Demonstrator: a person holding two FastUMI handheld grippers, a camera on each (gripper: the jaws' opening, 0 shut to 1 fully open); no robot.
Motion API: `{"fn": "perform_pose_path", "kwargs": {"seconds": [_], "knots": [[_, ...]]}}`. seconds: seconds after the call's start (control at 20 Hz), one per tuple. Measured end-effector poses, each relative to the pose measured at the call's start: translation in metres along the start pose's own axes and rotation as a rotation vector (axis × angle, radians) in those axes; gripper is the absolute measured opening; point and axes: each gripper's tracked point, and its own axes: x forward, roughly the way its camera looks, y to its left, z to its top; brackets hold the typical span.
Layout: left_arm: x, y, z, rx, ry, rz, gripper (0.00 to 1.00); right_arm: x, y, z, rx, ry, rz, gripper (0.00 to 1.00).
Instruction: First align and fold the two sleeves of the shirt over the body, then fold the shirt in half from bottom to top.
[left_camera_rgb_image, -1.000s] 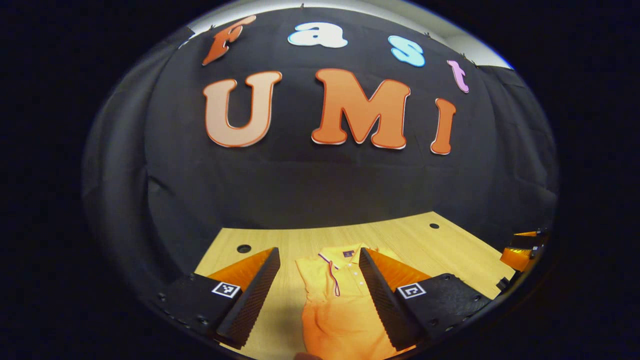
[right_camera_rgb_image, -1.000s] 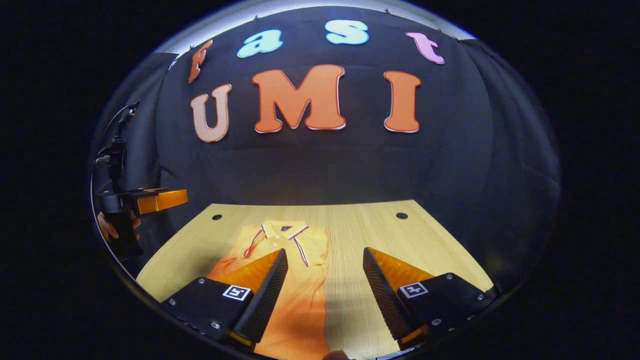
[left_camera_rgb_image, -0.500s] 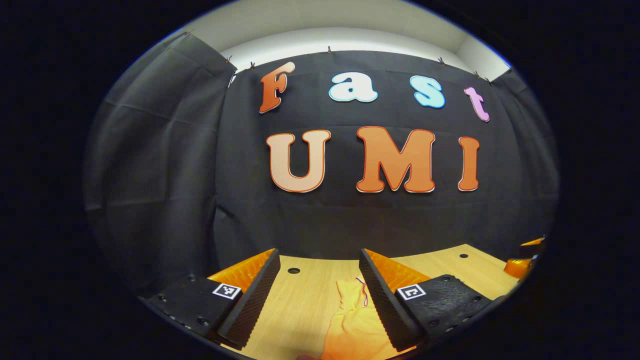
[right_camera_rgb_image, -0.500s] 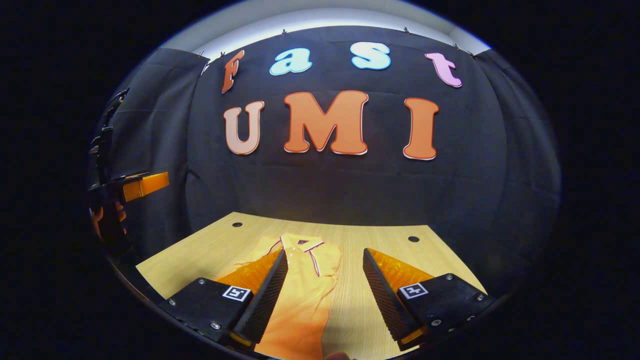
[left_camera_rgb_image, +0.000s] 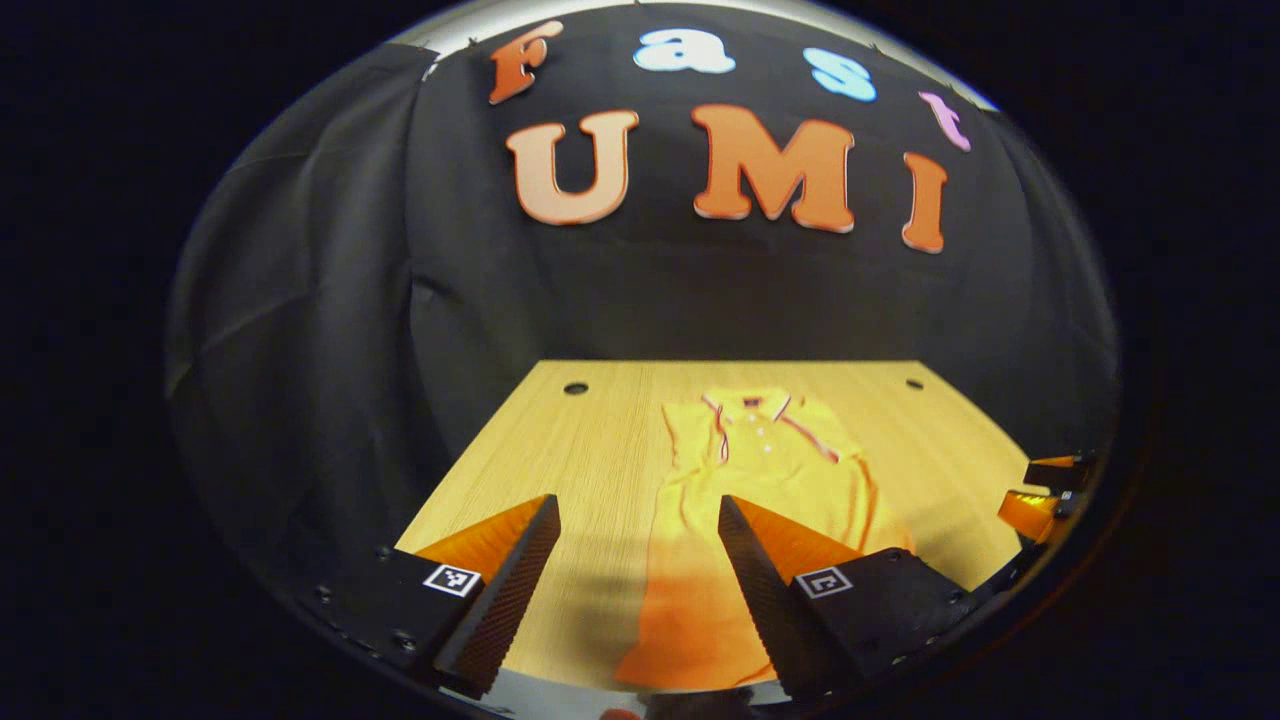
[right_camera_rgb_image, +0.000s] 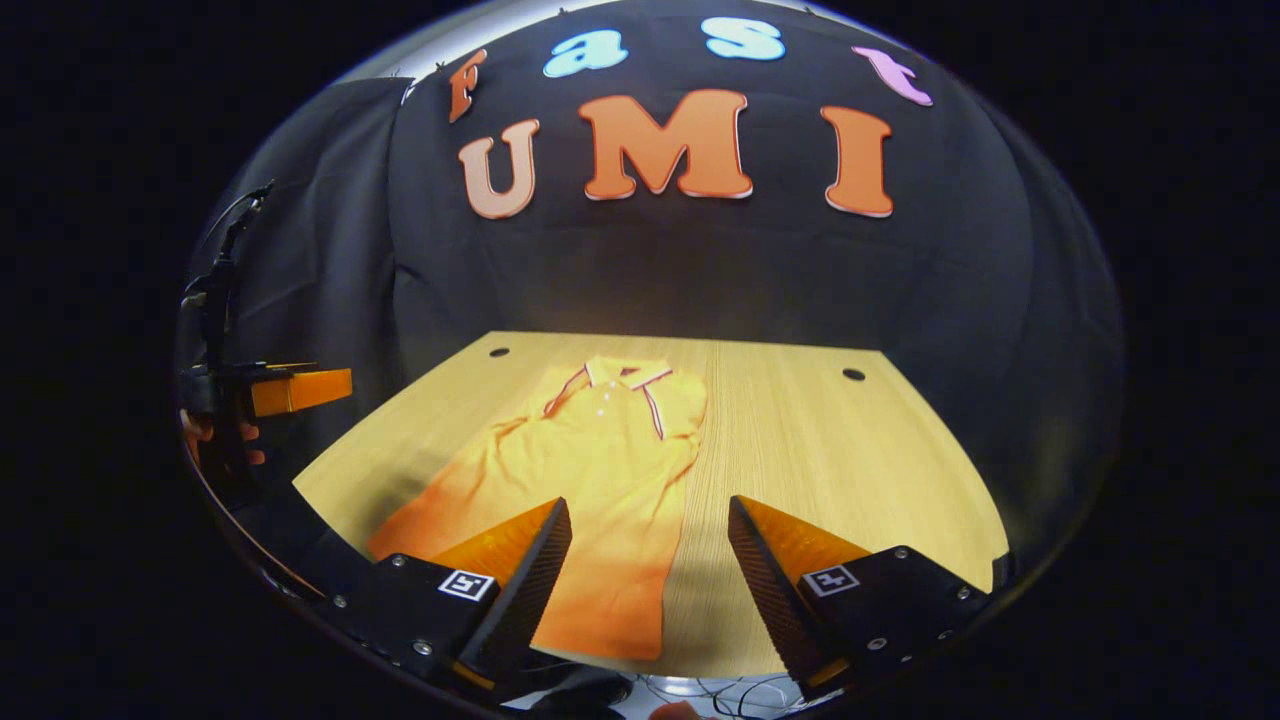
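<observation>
black cloth is hung behind a pale wooden table, which takes the lower middle of both views. at the far left of the right gripper view the left gripper is seen, held up beside the table by a hand. in the left gripper view its own two fingers are seen at the bottom, set wide apart with nothing between them, above the near edge of the table.

an orange shirt lies flat on the table, collar toward the cloth and hem toward the near edge; in the left gripper view it lies a little right of centre. its sides seem already folded in, though this cannot be told surely.

the right gripper is also held apart and empty, over the hem at the lower centre of its view. in the left gripper view it is seen at the far right edge.

if the hem is taken next, only the top layer may be pinched, so the folded sides could slip open when lifted. uneven lifting by the two grippers would give a crooked fold.
</observation>
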Motion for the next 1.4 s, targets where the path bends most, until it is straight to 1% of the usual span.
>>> {"fn": "perform_pose_path", "kwargs": {"seconds": [0.1,0.15,0.2,0.25,0.3,0.35,0.4,0.55,0.75,0.85,1.0,1.1,1.15,1.2,1.25,1.3,1.4], "knots": [[0.011,-0.01,-0.03,0.022,0.115,-0.034,0.98,0.008,-0.001,-0.024,0.016,0.085,0.007,0.97],[0.018,-0.012,-0.044,0.03,0.156,-0.046,0.98,0.012,0.002,-0.029,0.02,0.111,0.009,0.98],[0.022,-0.013,-0.056,0.033,0.191,-0.051,0.98,0.014,0.003,-0.035,0.021,0.134,0.01,0.98],[0.029,-0.014,-0.068,0.042,0.267,-0.048,0.98,0.018,0.003,-0.043,0.02,0.156,0.014,0.97],[0.032,-0.012,-0.074,0.047,0.319,-0.042,0.98,0.021,0.003,-0.051,0.016,0.182,0.018,0.98],[0.037,-0.012,-0.078,0.045,0.35,-0.051,1.0,0.022,0.003,-0.058,0.011,0.205,0.019,0.97],[0.034,-0.01,-0.083,0.046,0.385,-0.052,0.98,0.024,0.003,-0.065,0.006,0.23,0.017,0.98],[0.037,-0.014,-0.086,0.049,0.456,-0.054,0.98,0.03,0.005,-0.085,0.016,0.289,0.014,0.97],[0.036,-0.014,-0.108,0.046,0.554,-0.082,0.98,0.036,0.008,-0.113,0.049,0.381,0.029,0.98],[0.029,-0.012,-0.12,0.061,0.611,-0.098,0.97,0.038,0.011,-0.126,0.056,0.43,0.031,0.97],[0.026,-0.014,-0.131,0.063,0.688,-0.119,0.99,0.039,0.022,-0.14,0.099,0.487,0.056,0.98],[0.025,-0.015,-0.136,0.055,0.717,-0.119,0.98,0.044,0.021,-0.145,0.096,0.502,0.043,0.97],[0.023,-0.015,-0.133,0.047,0.721,-0.122,0.99,0.045,0.022,-0.15,0.109,0.522,0.036,0.96],[0.028,-0.016,-0.133,0.047,0.72,-0.125,0.99,0.046,0.02,-0.149,0.117,0.519,0.02,0.96],[0.028,-0.017,-0.134,0.05,0.73,-0.126,0.98,0.047,0.026,-0.146,0.139,0.517,0.021,0.94],[0.029,-0.016,-0.135,0.057,0.743,-0.13,0.99,0.049,0.024,-0.147,0.13,0.512,0.002,0.92],[0.028,-0.015,-0.135,0.064,0.765,-0.132,0.99,0.049,0.021,-0.151,0.05,0.543,-0.013,0.86]]}}
